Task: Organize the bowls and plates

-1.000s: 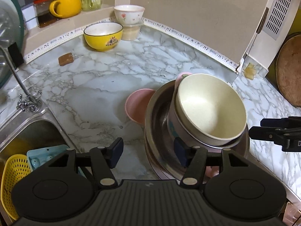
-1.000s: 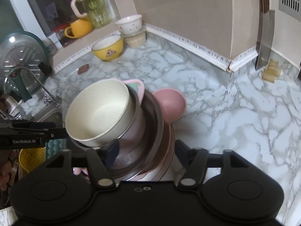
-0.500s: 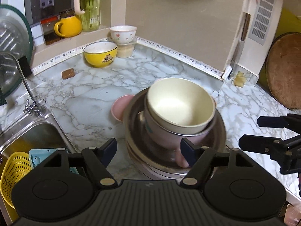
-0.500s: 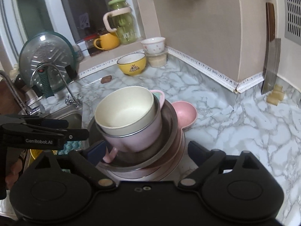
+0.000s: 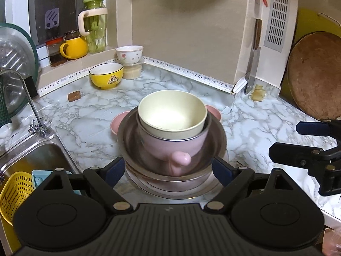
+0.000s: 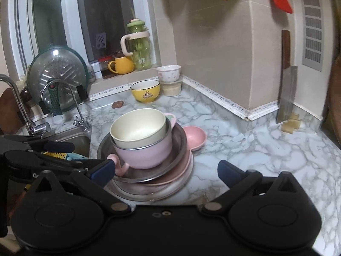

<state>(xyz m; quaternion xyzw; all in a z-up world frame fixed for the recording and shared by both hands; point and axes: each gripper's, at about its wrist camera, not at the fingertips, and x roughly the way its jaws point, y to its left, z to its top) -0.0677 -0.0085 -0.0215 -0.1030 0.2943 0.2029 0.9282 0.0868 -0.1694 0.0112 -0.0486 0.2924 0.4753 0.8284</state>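
Observation:
A cream bowl (image 5: 172,115) sits in a pink handled bowl (image 5: 170,149), inside a steel bowl (image 5: 215,149), on stacked plates (image 5: 170,189) on the marble counter. The same stack shows in the right wrist view: cream bowl (image 6: 138,128), pink handled bowl (image 6: 145,155), steel bowl (image 6: 179,153), plates (image 6: 162,189). A small pink bowl (image 6: 194,137) lies behind it. My left gripper (image 5: 168,168) is open and empty, its fingers either side of the stack's near edge. My right gripper (image 6: 166,170) is open and empty, close in front of the stack.
A yellow bowl (image 5: 106,75) and a white flowered bowl (image 5: 129,54) on a tub stand at the back corner. The sink (image 5: 27,157) with a yellow basket (image 5: 15,192) is at the left. A cleaver (image 6: 286,93) leans on the right wall. A round wooden board (image 5: 315,74) stands far right.
Both grippers have drawn back and risen from the stack, and their jaws have opened wider. The stack now stands free on the counter.

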